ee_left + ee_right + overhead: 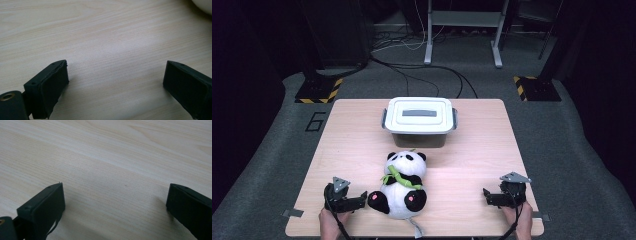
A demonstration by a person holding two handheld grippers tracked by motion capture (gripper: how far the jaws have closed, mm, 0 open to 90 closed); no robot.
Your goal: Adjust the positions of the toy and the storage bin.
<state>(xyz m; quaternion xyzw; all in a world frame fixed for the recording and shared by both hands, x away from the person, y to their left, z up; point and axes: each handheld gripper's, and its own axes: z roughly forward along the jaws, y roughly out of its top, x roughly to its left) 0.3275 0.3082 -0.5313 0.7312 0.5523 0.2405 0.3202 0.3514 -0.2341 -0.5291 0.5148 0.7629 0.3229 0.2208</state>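
Left tongs (357,201) resting released on the counter (472,150), just beside the plush panda (402,185), likely poised to take it. Panda lying near the front edge, before the lidded box (419,120). Right tongs (492,196) released too, well apart, empty.

A pale wooden surface (472,150) fills the middle of the frame, a lidded white storage box (420,121) sits at its upper centre, and black cables (422,70) trail over grey carpet (562,150) near hazard-striped plates (318,91) above.
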